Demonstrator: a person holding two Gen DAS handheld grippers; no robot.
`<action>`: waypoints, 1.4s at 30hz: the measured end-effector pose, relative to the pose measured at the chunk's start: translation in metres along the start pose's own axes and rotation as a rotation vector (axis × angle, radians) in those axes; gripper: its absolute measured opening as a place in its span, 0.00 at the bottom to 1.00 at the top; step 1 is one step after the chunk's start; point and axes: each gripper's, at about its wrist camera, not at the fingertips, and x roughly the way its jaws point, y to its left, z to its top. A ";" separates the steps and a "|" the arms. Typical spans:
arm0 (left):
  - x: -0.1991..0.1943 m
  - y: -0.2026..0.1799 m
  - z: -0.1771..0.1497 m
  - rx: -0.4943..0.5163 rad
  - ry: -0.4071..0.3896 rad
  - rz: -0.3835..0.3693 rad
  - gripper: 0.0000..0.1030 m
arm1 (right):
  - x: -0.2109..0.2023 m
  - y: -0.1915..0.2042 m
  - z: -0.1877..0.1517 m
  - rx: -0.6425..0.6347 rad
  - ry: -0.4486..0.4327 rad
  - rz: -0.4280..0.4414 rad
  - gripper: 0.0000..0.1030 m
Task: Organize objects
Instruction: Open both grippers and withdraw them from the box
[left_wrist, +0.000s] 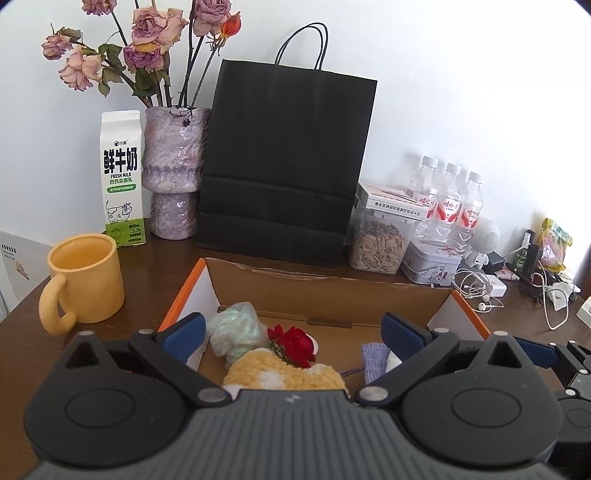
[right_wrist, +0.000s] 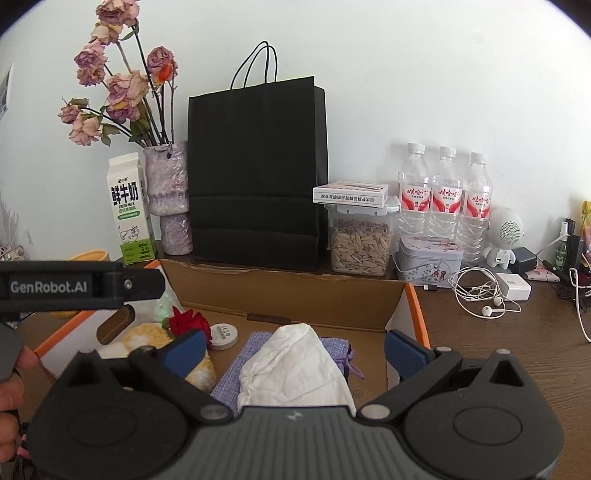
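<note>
Both tools, left (left_wrist: 291, 332) and right (right_wrist: 295, 349), tilt down, jaws wide, over the box (right_wrist: 280, 291).

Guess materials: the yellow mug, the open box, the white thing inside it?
Yellow mug: glazed ceramic, likely; smooth matte sheen, thick rim. Open brown box: corrugated cardboard, raw torn edge, orange outside. Crumpled white wad: tissue or thin cloth; soft creases, unclear.

The yellow mug (right_wrist: 89, 254) is mostly hidden behind the left gripper (right_wrist: 66, 284) in the right wrist view. The yellow knitted toy (left_wrist: 284, 373) is partly covered by the gripper body in the left wrist view. The small print on the milk carton (left_wrist: 122, 177) is too tiny to read.
</note>
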 end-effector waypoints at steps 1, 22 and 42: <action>-0.004 0.001 0.000 0.003 -0.001 0.001 1.00 | -0.005 0.001 -0.001 -0.007 -0.002 -0.001 1.00; -0.070 0.027 -0.028 0.046 0.039 0.022 1.00 | -0.089 -0.002 -0.035 -0.054 0.007 -0.012 1.00; -0.094 0.061 -0.081 0.073 0.172 0.050 1.00 | -0.112 0.020 -0.083 -0.077 0.111 0.055 1.00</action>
